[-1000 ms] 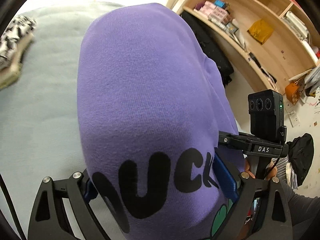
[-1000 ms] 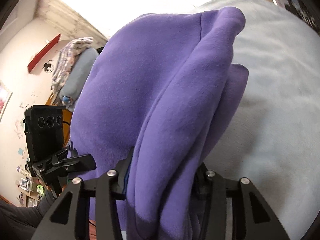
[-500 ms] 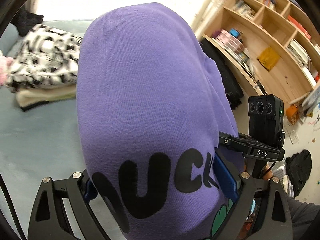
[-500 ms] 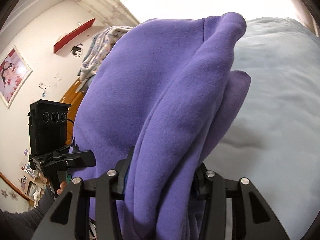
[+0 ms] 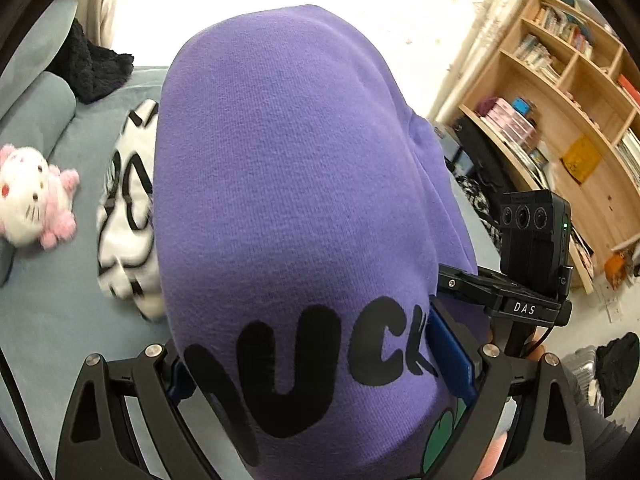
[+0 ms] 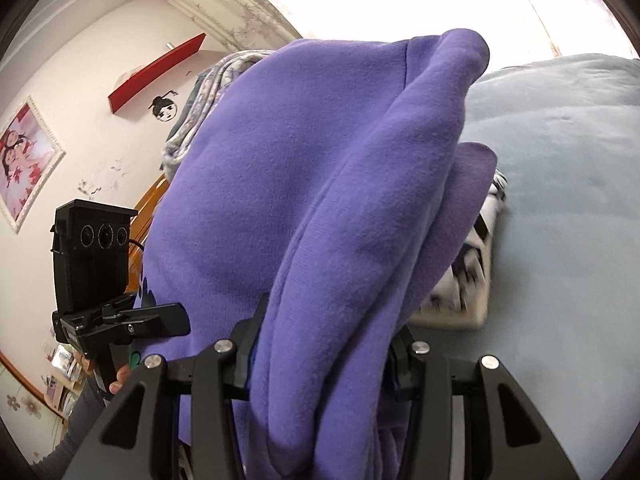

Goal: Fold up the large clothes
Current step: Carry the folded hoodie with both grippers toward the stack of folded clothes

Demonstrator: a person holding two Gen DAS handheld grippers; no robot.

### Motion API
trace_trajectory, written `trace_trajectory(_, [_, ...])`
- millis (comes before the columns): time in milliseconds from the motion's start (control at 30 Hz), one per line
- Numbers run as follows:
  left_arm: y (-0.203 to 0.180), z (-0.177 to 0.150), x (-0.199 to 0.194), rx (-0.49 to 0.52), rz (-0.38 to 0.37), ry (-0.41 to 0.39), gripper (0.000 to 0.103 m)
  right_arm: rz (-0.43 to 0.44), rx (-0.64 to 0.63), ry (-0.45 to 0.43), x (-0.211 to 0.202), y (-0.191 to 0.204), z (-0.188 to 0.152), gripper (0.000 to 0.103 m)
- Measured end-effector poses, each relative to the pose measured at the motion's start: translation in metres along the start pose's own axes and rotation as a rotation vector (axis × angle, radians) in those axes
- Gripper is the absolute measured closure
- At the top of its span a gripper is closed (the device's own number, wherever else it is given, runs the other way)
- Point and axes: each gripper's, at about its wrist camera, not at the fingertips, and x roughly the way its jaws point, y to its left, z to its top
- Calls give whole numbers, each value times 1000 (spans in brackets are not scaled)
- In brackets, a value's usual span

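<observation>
Black block letters "UCK" stand on the purple sweatshirt (image 5: 288, 184), lower centre of the left wrist view. White "DAS" marks the black camera mount (image 5: 524, 308), right.

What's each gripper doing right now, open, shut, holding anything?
Left gripper: shut on the folded purple fleece sweatshirt with black lettering.
Right gripper: shut on a thick bunch of the same sweatshirt.

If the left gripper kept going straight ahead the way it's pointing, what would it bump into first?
The purple sweatshirt it holds fills the line ahead, so the left hand-held gripper would just push that along. Beyond it probably lies the black-and-white folded garment on the grey-blue bed, though depth is unclear.
</observation>
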Motion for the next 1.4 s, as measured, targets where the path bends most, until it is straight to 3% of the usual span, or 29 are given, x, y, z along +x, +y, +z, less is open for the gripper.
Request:
trace_trajectory(133, [46,42,25,8,11,7,8,-14,3,-5,52,-16,36,58])
trace_trajectory(333, [109,94,76,32,50,53,8,6,48,-7,108,-61,52,58])
trace_trajectory(467, [140,105,113,33,77,84,7,3,98,17,148,-95,57,58])
trace_trajectory(567, [165,100,140,24,105,121,0,-12,132,45,171,-115,51,56])
trace_trajectory(633, [174,95,145,34,71,103,0,0,156,40,172,-123,41,52])
trace_trajectory(800, [177,87,143,63,42,70,0,-17,124,60,173,-114,46,45])
trace_trajectory(967, [167,81,129,67,104,55,0,-90,103,114,164,-104,54,44])
trace_trajectory(1067, [155,77,114,89,175,31,0,-161,39,77,141,-86,55,44])
trace_trajectory(1167, [130,69,81,179,294,-68,0,-185,-14,3,112,-70,56,44])
trace_trajectory(1300, [101,63,46,235,364,-225,1,-268,-111,-126,89,-47,61,44])
trace_trajectory(1367, [85,62,37,255,379,-286,10,-326,-185,-134,97,-32,65,54])
trace_trajectory(1400, [77,64,38,269,381,-304,15,-333,-202,-127,104,-27,67,64])
